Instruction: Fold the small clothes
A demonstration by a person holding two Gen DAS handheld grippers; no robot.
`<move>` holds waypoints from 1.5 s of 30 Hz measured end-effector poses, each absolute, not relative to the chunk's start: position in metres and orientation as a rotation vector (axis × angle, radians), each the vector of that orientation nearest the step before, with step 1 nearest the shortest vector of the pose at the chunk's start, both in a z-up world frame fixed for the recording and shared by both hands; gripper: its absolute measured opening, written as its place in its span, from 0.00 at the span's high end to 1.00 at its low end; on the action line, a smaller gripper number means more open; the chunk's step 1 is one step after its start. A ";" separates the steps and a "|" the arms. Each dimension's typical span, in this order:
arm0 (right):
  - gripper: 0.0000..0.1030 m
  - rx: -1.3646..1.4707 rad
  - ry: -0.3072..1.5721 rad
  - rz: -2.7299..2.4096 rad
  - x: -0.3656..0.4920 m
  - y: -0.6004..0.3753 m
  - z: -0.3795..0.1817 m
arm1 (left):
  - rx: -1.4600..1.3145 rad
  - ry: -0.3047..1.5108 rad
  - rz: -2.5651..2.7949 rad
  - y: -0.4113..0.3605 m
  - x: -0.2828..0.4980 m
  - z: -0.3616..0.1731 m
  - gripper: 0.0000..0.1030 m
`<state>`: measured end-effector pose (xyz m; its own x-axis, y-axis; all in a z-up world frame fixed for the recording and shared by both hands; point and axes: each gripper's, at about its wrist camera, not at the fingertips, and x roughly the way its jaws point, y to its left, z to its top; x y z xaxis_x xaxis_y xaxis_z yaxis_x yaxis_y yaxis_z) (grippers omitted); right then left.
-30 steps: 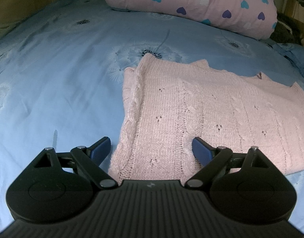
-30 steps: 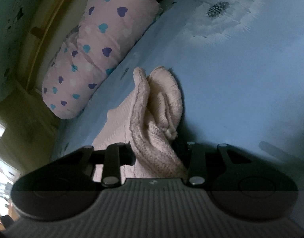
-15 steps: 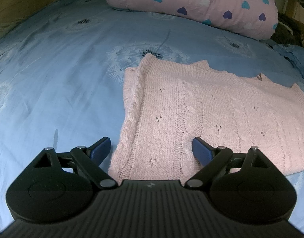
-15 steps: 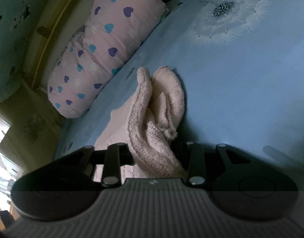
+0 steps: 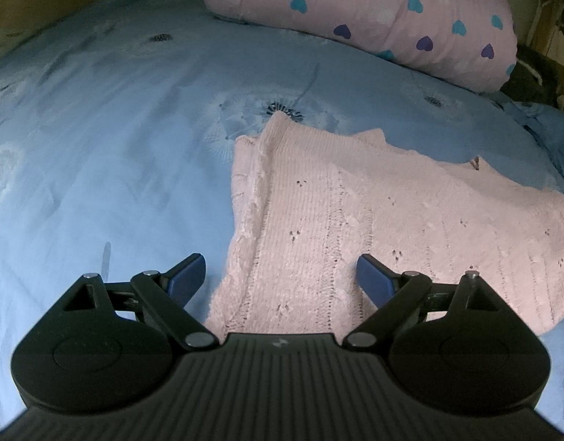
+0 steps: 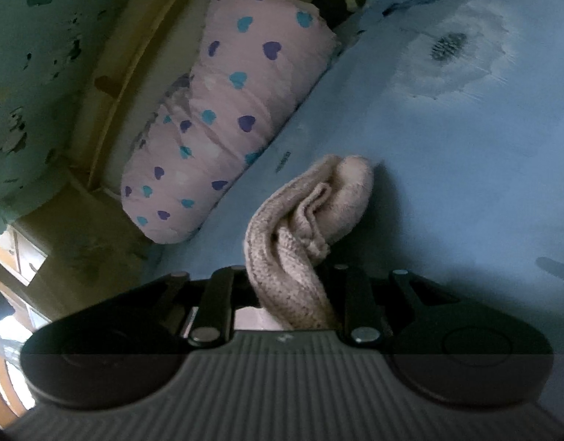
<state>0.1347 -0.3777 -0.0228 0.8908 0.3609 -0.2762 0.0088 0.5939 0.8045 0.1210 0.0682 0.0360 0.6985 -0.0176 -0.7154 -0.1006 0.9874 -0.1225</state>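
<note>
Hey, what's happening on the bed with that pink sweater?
A person is folding a pink knitted sweater on a blue bedsheet, using a pair of tongs in each hand. The right tongs are closing on a bunched edge of the sweater, lifted off the sheet. The left tongs hover wide open over the sweater's near edge, gripping nothing. A heart-print pillow lies behind.

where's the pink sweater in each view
Left wrist view: the sweater lies flat on the blue sheet, centre to right, its near edge between the open fingers.
Right wrist view: a bunched fold of the sweater rises at lower centre, between the closing fingers.
Shared landmark: the heart-print pillow, top right in the left view, upper left of centre in the right.
</note>
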 end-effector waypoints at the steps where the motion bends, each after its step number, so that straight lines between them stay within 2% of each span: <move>1: 0.76 0.915 0.438 0.214 0.135 -0.375 -0.019 | -0.160 0.797 0.046 0.069 0.121 0.037 0.11; 16: 0.76 0.717 0.419 0.247 0.143 -0.312 0.046 | -0.210 0.774 0.058 0.085 0.116 0.049 0.11; 26: 0.76 0.567 0.382 0.309 0.152 -0.216 0.086 | -0.283 0.765 0.088 0.117 0.107 0.057 0.11; 31: 0.76 0.462 0.435 0.360 0.164 -0.148 0.080 | -0.333 0.760 0.121 0.137 0.102 0.061 0.11; 37: 0.76 0.324 0.563 0.372 0.178 -0.086 0.036 | -0.354 0.777 0.165 0.159 0.097 0.060 0.11; 40: 0.76 0.274 0.544 0.382 0.175 -0.078 0.025 | -0.385 0.772 0.169 0.168 0.093 0.061 0.11; 45: 0.76 0.278 0.509 0.366 0.170 -0.076 0.044 | -0.430 0.758 0.183 0.179 0.090 0.064 0.11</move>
<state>0.1704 -0.0763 0.0436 0.8110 0.4060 -0.4212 -0.2698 0.8984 0.3465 0.0900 0.1788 0.0639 0.7155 0.0072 -0.6986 -0.3123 0.8978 -0.3105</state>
